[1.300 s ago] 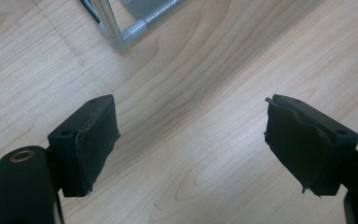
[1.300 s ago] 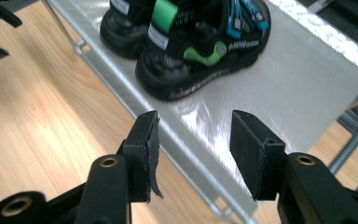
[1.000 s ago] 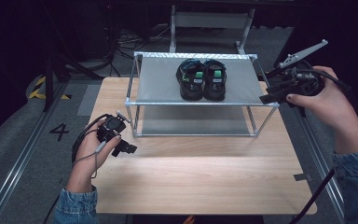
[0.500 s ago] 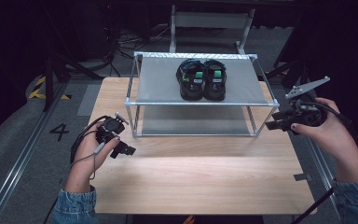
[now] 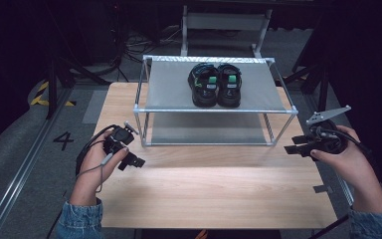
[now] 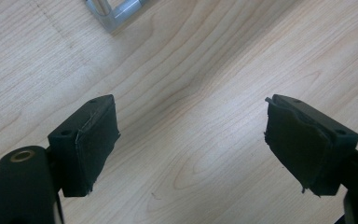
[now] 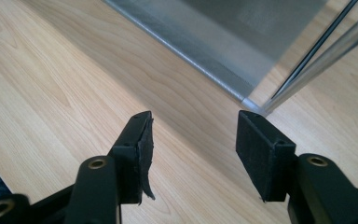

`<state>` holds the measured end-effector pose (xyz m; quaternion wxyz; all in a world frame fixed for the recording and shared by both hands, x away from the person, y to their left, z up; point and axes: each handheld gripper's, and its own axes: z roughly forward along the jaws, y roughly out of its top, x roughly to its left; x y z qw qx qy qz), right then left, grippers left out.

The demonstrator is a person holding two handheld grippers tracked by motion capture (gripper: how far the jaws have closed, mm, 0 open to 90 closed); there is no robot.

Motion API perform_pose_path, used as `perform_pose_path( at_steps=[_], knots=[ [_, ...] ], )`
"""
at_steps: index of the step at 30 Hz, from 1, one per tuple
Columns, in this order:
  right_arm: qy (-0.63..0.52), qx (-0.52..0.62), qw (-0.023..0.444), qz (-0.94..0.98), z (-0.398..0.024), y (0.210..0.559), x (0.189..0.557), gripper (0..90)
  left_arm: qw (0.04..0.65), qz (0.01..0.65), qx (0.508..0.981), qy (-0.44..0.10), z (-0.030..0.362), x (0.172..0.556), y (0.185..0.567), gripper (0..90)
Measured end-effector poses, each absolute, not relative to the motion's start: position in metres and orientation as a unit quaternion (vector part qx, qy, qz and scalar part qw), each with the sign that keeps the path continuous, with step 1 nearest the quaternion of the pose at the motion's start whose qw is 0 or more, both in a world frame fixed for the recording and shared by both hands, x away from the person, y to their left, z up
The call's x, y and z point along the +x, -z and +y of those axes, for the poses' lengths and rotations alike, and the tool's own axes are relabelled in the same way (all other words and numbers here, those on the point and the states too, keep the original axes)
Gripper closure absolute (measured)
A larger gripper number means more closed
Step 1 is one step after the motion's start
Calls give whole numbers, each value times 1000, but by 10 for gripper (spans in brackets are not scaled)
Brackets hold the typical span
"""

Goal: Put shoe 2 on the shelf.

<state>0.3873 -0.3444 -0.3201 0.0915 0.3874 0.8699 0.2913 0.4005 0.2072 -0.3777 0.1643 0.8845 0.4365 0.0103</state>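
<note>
With its jaws spread wide and nothing between them, the left gripper [image 5: 129, 158] hovers over the wooden table [image 5: 204, 194] near the rack's [image 5: 214, 110] left front leg. The right gripper [image 5: 298, 147] is likewise parted and empty at the table's right edge. Two black sandals [image 5: 215, 84] sit side by side on the rack's upper shelf. Both hands [image 5: 95, 167] grip from the near side.

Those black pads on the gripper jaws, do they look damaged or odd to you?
Yes. On the right gripper, one pad is peeling, a flap curling off its lower edge. The left gripper pads have frayed, ragged edges too.
</note>
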Motion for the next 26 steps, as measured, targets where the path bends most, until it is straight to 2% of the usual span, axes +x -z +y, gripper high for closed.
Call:
perform_pose_path(
  at_steps=[10, 26],
  knots=[
    [-295, 396, 94, 865, -351, 348, 385, 458, 162, 434, 886, -12, 205, 400, 379, 175],
    [-291, 413, 82, 859, -353, 375, 393, 452, 163, 432, 887, -11, 205, 401, 379, 175]
  ],
)
